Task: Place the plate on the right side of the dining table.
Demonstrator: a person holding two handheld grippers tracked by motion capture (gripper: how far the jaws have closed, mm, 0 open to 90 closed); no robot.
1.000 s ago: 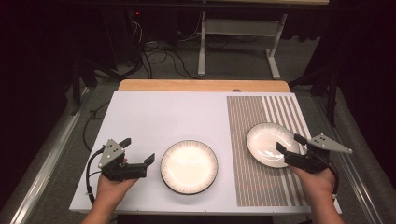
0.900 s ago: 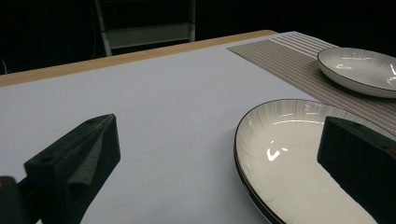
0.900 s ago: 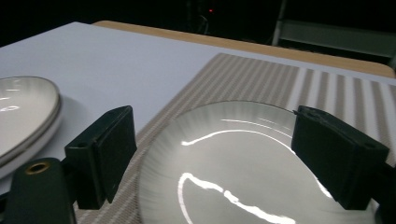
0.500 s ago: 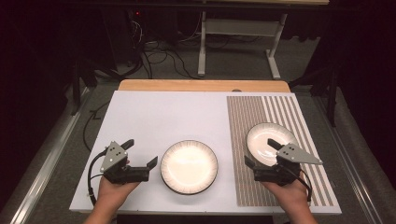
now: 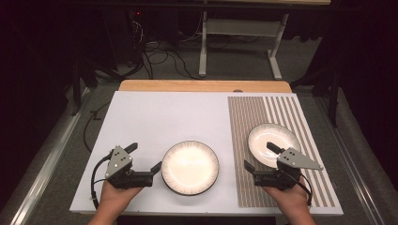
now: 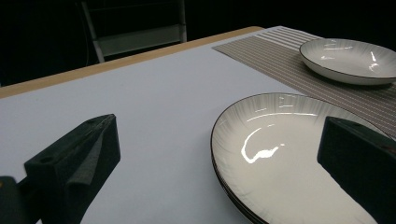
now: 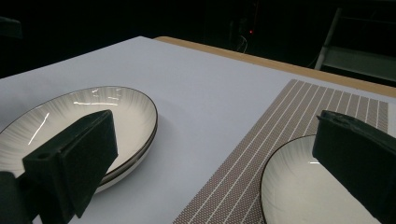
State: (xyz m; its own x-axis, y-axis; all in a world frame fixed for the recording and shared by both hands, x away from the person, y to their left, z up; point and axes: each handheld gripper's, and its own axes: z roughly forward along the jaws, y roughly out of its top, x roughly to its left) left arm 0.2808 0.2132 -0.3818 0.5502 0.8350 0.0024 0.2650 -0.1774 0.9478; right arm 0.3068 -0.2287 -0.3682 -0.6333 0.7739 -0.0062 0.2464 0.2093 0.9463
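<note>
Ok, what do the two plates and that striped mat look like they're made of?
Centre plate: glazed ceramic by the look of it, given the sharp glossy highlights, dark rim line and fine radial streaks; it may be a stack, with a second edge beneath. Smaller dish: the same glossy glaze. Striped mat: probably woven vinyl or fabric, matte, with a dotted weave between pale stripes.

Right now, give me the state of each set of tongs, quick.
Left tongs: open, holding nothing, beside the large plate.
Right tongs: open, holding nothing, between the large plate and the bowl on the striped mat.
</note>
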